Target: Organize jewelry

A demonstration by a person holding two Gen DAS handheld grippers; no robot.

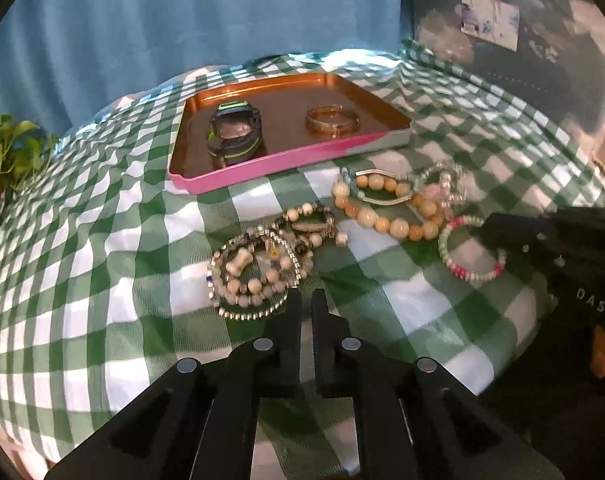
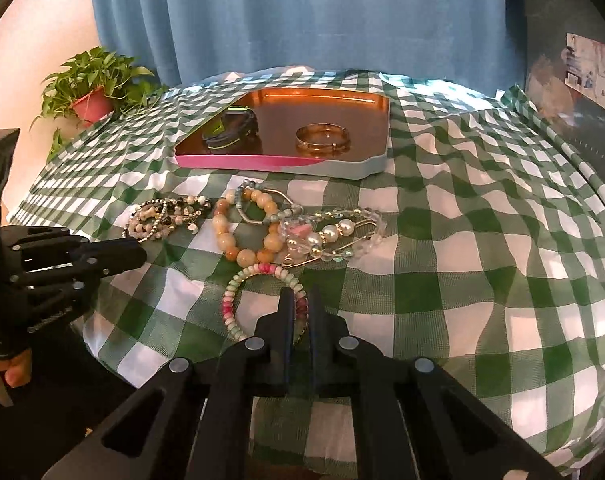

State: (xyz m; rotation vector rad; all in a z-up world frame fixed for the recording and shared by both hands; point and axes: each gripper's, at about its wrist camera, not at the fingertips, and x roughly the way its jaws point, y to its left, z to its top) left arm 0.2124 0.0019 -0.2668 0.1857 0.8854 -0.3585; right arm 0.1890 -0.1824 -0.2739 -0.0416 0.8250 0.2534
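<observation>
jewelry sorting: pink-and-green bracelet clamped, tray partly filled

bracelets are seen scattered on a tabletop (image 2: pixel 482 240) covered by a green-and-white checked cloth (image 1: pixel 102 240). the right hand-held gripper (image 2: pixel 301 300) is clenched on the near side of a pink-and-green beaded bracelet (image 2: pixel 238 284), whose beads are pinched between the two nearly closed fingers (image 2: pixel 286 312); the rest of the loop is laid on the cloth. in the left wrist view the same bracelet (image 1: pixel 468 276) is seen at the tip of that gripper (image 1: pixel 498 232).

the left hand-held gripper (image 1: pixel 307 298) is held with its fingers drawn close together, a narrow gap left between them, and nothing is gripped; its tips are placed just beside a tangle of pale bead and rhinestone bracelets (image 1: pixel 258 268).

a large orange-bead bracelet (image 2: pixel 246 236) is found in the middle of the pile, touching a pearl and clear-bead bracelet (image 2: pixel 334 236) on its right.

behind the pile, a copper-lined tray (image 1: pixel 262 168) with a pink and pale blue outer wall is set on the cloth. a black and green watch (image 1: pixel 234 132) and a gold bangle (image 1: pixel 332 120) are held in it, well apart from each other.

a potted plant (image 2: pixel 92 88) is placed at the far left edge, before a blue curtain (image 2: pixel 302 20).
</observation>
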